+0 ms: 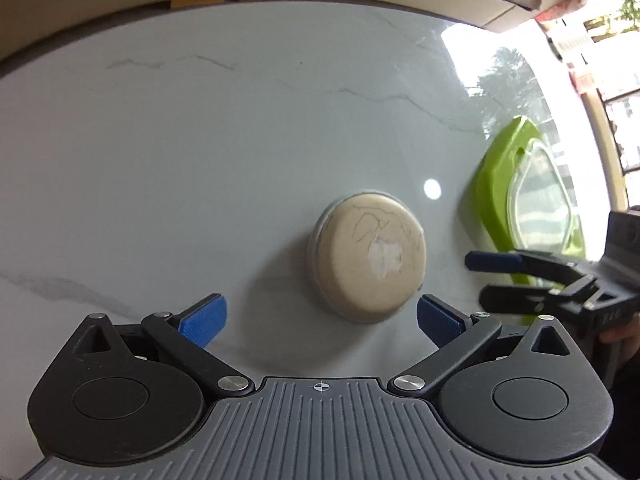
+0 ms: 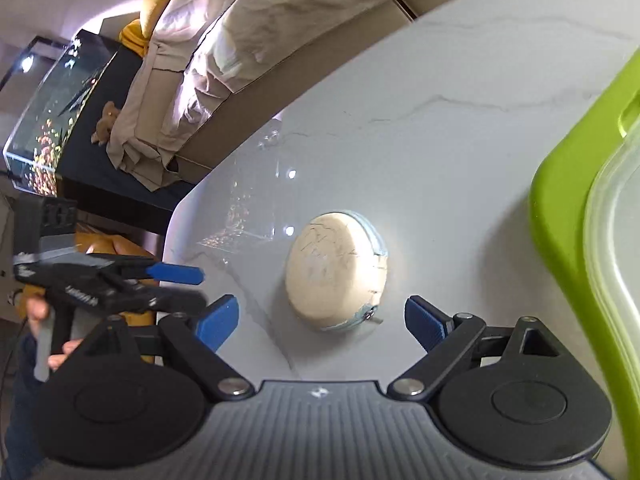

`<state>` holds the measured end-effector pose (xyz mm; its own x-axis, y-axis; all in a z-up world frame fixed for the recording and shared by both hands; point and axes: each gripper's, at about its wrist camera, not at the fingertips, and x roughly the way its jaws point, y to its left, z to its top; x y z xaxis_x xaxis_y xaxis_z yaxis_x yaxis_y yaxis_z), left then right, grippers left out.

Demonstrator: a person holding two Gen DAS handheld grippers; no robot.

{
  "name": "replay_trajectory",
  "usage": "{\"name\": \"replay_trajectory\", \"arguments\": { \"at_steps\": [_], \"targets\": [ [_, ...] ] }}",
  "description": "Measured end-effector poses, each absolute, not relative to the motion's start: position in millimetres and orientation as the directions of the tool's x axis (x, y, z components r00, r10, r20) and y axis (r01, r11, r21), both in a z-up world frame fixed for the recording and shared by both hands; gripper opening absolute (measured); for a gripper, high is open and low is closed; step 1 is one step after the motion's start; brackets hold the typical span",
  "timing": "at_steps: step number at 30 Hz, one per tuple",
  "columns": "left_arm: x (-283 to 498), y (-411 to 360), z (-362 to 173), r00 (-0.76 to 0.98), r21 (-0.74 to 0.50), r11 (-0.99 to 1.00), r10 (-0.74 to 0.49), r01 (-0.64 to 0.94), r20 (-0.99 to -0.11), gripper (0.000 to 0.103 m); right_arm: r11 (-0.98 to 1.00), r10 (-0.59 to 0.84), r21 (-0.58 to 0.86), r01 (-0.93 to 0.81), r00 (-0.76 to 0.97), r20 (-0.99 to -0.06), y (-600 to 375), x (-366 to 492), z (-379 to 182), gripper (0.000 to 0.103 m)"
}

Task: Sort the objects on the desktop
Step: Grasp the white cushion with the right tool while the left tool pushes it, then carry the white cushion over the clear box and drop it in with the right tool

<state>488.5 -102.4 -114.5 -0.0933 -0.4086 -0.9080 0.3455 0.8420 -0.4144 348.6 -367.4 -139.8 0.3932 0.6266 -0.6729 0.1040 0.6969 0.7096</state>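
A round cream pouch [image 1: 368, 256] with a grey zip edge lies on the white marble table [image 1: 200, 140]. My left gripper [image 1: 320, 320] is open and empty, its blue pads just short of the pouch on either side. My right gripper [image 2: 322, 318] is open and empty too, close in front of the same pouch [image 2: 336, 268]. Each gripper shows in the other's view: the right one [image 1: 480, 280] at the right edge, the left one [image 2: 192, 284] at the left. A green tray [image 1: 496, 192] with a clear inner box [image 1: 540, 200] lies to the right.
The green tray [image 2: 568, 216] fills the right side of the right wrist view. A sofa with beige cloth [image 2: 240, 40] runs behind the table. An aquarium [image 2: 52, 120] stands beyond the table's left edge [image 2: 180, 208].
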Motion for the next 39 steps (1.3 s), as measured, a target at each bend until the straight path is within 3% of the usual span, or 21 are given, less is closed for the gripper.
{"name": "replay_trajectory", "arguments": {
  "at_steps": [2,7,12,19,20,22,24,28,30,35,39],
  "targets": [
    [493.4,-109.4,-129.6,-0.128,-0.466,0.829,-0.450,0.309,-0.884,0.103,0.705,0.625,0.702,0.095,0.383,-0.680,-365.9,357.2,-152.7,0.089],
    [501.0,-120.6,-158.0,-0.159,-0.442,0.859,-0.414,0.258,-0.896,0.103,0.709,0.638,0.702,0.072,0.360,-0.681,-356.9,372.9,-170.9,0.085],
    [504.0,-117.9,-177.7,-0.198,-0.530,0.841,-0.504,0.111,-0.841,0.103,0.653,0.688,0.755,0.061,0.368,-0.625,-352.9,382.5,-179.9,0.085],
    [500.9,-143.8,-177.3,-0.177,-0.564,0.814,-0.540,0.140,-0.823,0.103,0.597,0.729,0.800,0.052,0.380,-0.569,-339.3,394.9,-188.9,0.084],
    [503.0,-143.8,-174.6,-0.183,-0.583,0.802,-0.558,0.131,-0.809,0.103,0.595,0.734,0.802,0.047,0.376,-0.566,-337.8,395.9,-190.3,0.080],
    [503.9,-144.5,-168.3,-0.188,-0.621,0.774,-0.596,0.125,-0.781,0.103,0.604,0.733,0.797,0.030,0.371,-0.570,-335.4,395.1,-190.8,0.053],
    [502.9,-144.4,-157.9,-0.188,-0.648,0.750,-0.624,0.130,-0.759,0.103,0.584,0.752,0.812,-0.003,0.380,-0.539,-336.5,390.6,-185.3,0.044],
    [502.7,-132.8,-127.8,-0.165,-0.716,0.687,-0.697,0.125,-0.698,0.103,0.620,0.727,0.784,-0.047,0.410,-0.551,-345.4,378.1,-150.4,0.043],
    [490.8,-120.9,-97.8,-0.097,-0.700,0.694,-0.695,0.167,-0.712,0.103,0.637,0.712,0.768,-0.068,0.432,-0.553,-353.0,367.9,-122.6,0.043],
    [423.5,-83.4,-16.1,0.094,-0.550,0.787,-0.592,0.278,-0.800,0.103,0.690,0.685,0.699,-0.188,0.483,-0.546,-356.8,318.5,-22.8,0.043],
    [339.9,-46.6,33.9,0.279,-0.390,0.869,-0.472,0.304,-0.836,0.103,0.712,0.695,0.632,-0.306,0.430,-0.576,-318.9,270.6,39.4,0.043]
  ]
}}
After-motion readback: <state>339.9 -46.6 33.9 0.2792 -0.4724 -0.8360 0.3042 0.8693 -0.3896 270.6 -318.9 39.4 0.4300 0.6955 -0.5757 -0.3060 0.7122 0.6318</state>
